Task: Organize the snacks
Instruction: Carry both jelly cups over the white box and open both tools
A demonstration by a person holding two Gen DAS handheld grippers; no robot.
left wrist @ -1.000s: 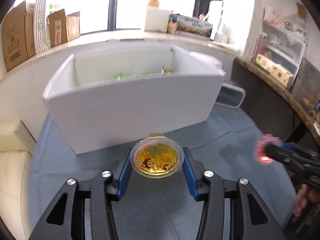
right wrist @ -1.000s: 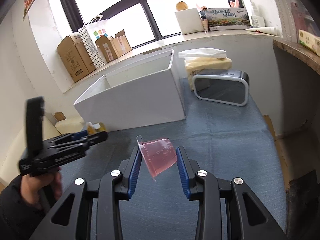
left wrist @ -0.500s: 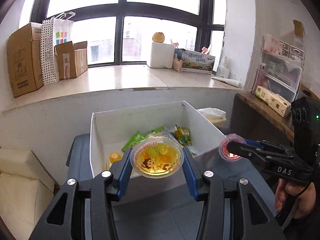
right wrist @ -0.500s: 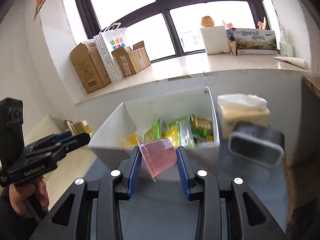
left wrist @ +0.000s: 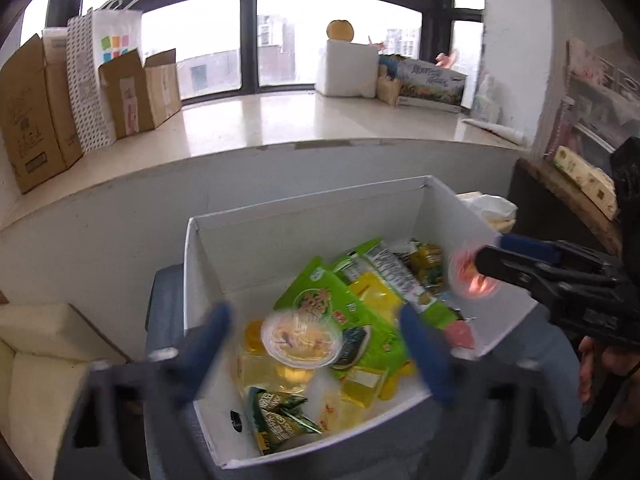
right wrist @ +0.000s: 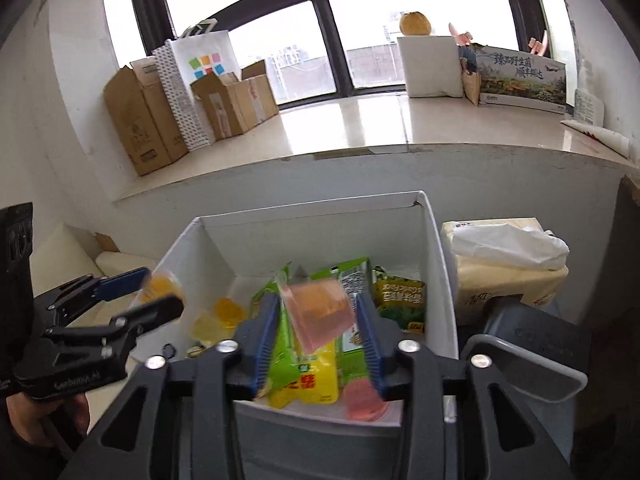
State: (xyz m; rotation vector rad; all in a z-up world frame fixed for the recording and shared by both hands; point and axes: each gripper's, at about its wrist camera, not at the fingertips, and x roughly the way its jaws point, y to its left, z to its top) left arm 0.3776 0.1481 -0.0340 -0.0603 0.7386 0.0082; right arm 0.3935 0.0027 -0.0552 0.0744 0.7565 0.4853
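Observation:
A white bin (left wrist: pixel 208 264) (right wrist: pixel 436 248) holds green and yellow snack packets (left wrist: pixel 344 300) and jelly cups. My left gripper (left wrist: pixel 316 340) hangs over the bin, blurred, with its jaws wide apart. The yellow jelly cup (left wrist: pixel 302 340) sits loose between them, touching neither. In the right wrist view the left gripper (right wrist: pixel 160 296) shows at the bin's left wall with the yellow cup (right wrist: pixel 160 286) by its tips. My right gripper (right wrist: pixel 316 318) is over the bin's near edge with the pink jelly cup (right wrist: pixel 320 314) between its jaws. The pink cup (left wrist: pixel 470 278) shows in the left wrist view.
A tissue pack (right wrist: pixel 508 268) and a grey framed object (right wrist: pixel 528 348) stand right of the bin. Cardboard boxes (right wrist: pixel 156 128) and a paper bag (right wrist: pixel 192 88) line the windowsill. A beige cushion (left wrist: pixel 44 352) lies to the left.
Both grippers moved forward over the bin. The left jaws spread wide and let the yellow cup go. The right jaws look slightly wider around the pink cup.

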